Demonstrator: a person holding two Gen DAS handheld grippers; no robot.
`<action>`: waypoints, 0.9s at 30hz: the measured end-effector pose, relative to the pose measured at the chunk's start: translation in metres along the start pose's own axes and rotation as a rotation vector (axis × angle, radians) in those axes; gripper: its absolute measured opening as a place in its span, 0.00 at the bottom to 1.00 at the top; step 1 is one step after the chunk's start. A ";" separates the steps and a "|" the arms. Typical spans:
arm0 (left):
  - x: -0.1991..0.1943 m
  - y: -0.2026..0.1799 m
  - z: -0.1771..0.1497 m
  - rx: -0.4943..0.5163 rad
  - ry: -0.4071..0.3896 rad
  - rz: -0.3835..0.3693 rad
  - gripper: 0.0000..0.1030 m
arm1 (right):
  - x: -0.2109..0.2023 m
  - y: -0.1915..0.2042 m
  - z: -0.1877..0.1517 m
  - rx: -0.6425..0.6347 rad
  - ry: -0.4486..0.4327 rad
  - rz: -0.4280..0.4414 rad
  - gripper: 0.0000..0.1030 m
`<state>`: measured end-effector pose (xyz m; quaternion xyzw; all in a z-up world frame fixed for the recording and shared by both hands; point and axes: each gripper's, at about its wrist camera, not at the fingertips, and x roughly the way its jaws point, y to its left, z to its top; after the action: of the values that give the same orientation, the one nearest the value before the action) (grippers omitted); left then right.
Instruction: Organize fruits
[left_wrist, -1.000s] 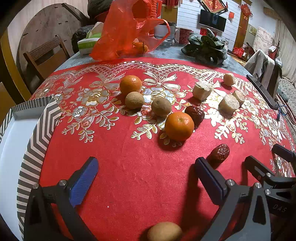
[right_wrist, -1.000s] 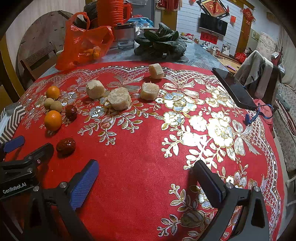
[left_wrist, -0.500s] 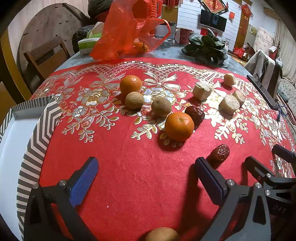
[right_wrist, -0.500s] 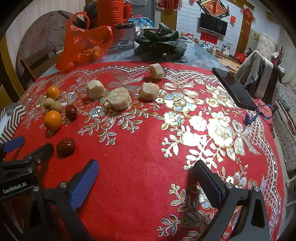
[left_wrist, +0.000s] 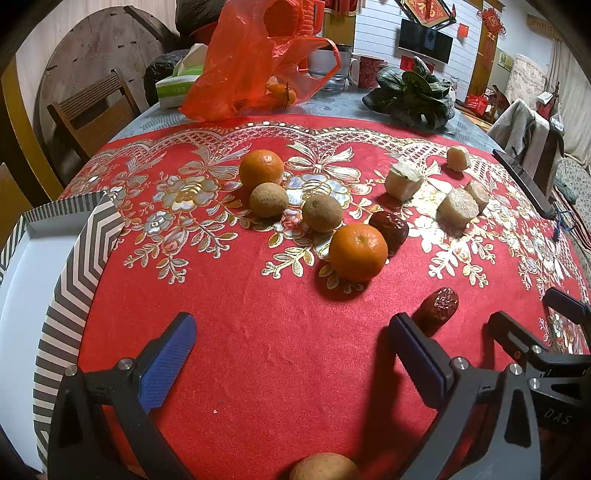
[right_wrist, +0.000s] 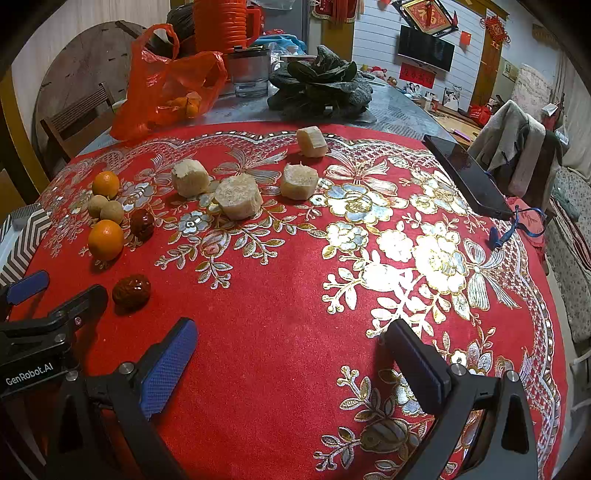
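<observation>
On the red cloth lie two oranges (left_wrist: 357, 252) (left_wrist: 261, 169), two brown longans (left_wrist: 321, 212) (left_wrist: 268, 199), two red dates (left_wrist: 439, 303) (left_wrist: 390, 226) and several pale sugarcane pieces (left_wrist: 457, 206). Another longan (left_wrist: 324, 466) lies at the bottom edge, under my left gripper. My left gripper (left_wrist: 291, 332) is open and empty above bare cloth, the near date just beyond its right finger. My right gripper (right_wrist: 290, 338) is open and empty over the cloth's middle; the fruits (right_wrist: 105, 239) lie to its far left, the sugarcane pieces (right_wrist: 238, 196) ahead.
A white tray with a zigzag rim (left_wrist: 79, 266) sits at the left edge. A red plastic bag with oranges (left_wrist: 255, 66), leafy greens (left_wrist: 413, 92), a tissue pack and a jug stand at the back. A black phone (right_wrist: 465, 173) lies far right. Chairs surround the table.
The longan at the bottom edge of the left wrist view has slipped slightly lower in frame. Otherwise nothing has visibly changed.
</observation>
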<state>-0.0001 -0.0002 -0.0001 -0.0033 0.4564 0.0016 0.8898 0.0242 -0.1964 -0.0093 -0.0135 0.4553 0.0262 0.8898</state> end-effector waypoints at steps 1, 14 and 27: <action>0.000 0.000 0.000 0.000 0.000 0.000 1.00 | 0.000 0.000 0.000 0.000 0.000 0.000 1.00; 0.000 0.000 0.000 0.000 0.000 0.000 1.00 | 0.000 0.000 0.000 0.000 0.000 0.000 1.00; -0.004 0.004 0.013 -0.008 0.120 0.014 1.00 | -0.002 -0.004 0.005 -0.026 0.121 0.033 1.00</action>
<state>0.0077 0.0037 0.0106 -0.0037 0.5090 0.0094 0.8607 0.0272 -0.2007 -0.0054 -0.0189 0.5082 0.0458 0.8598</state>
